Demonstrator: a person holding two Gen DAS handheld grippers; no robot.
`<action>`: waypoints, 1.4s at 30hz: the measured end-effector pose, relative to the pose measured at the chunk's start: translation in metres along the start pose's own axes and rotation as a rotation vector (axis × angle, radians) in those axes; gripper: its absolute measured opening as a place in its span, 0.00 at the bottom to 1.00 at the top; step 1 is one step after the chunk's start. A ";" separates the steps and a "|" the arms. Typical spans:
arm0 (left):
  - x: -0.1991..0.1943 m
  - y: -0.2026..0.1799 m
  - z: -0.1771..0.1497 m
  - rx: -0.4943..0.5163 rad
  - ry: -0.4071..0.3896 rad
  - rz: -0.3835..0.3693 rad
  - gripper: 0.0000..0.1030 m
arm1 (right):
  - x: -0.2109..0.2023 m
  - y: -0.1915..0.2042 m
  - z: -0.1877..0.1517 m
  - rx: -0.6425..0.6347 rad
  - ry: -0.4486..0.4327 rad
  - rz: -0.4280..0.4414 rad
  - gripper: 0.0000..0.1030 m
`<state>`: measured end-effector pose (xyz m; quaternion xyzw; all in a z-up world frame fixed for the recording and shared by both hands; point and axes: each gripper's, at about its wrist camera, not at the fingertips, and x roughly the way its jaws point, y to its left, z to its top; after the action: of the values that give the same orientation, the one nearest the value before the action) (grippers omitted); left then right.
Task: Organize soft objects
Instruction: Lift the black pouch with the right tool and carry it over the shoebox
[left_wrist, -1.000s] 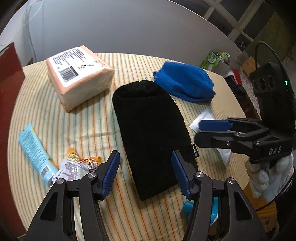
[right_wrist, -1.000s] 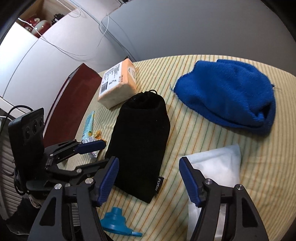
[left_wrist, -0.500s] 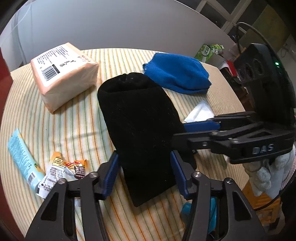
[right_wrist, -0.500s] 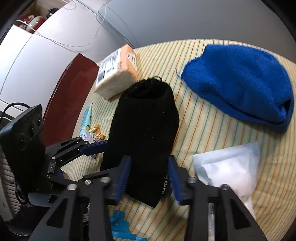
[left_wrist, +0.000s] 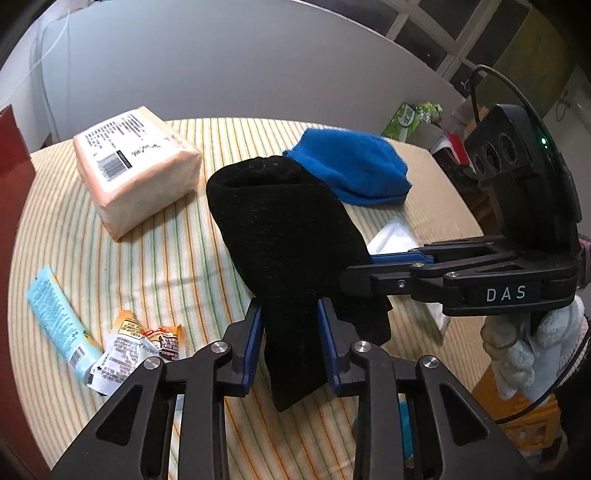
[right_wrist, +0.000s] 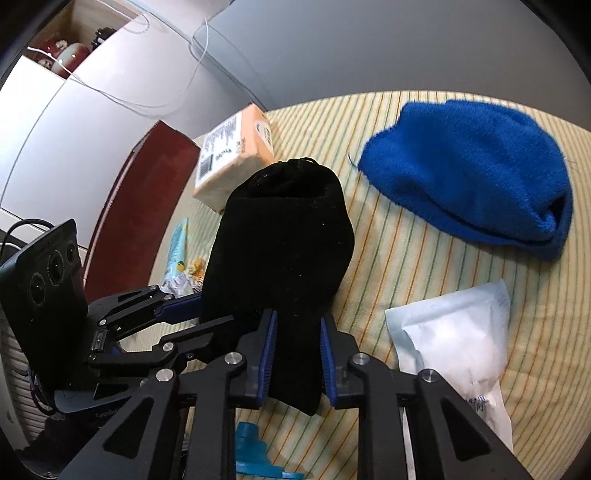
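Both grippers, left gripper (left_wrist: 290, 339) and right gripper (right_wrist: 295, 352), are closing on the near end of the black pouch (left_wrist: 280, 236), whose long axis runs toward upper frame.

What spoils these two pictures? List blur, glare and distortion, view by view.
Left wrist view: fisheye bends the table edge, corners go dark, the black pouch shows almost no texture, otherwise sharp. Right wrist view: same curved distortion, the blue hat slightly motion-blurred, the white packet glaring bright.
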<state>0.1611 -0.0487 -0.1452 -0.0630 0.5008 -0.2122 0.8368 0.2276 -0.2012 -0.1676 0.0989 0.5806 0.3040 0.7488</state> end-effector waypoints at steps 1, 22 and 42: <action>-0.004 -0.001 -0.001 0.005 -0.006 0.001 0.26 | -0.003 0.003 0.000 -0.007 -0.007 -0.005 0.20; -0.168 0.052 -0.011 -0.016 -0.291 0.075 0.26 | -0.052 0.151 0.021 -0.247 -0.163 -0.001 0.19; -0.232 0.202 -0.017 -0.228 -0.367 0.313 0.26 | 0.078 0.318 0.084 -0.393 -0.100 0.091 0.19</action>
<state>0.1107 0.2322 -0.0290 -0.1159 0.3649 -0.0073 0.9238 0.2088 0.1134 -0.0459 -0.0080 0.4673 0.4394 0.7671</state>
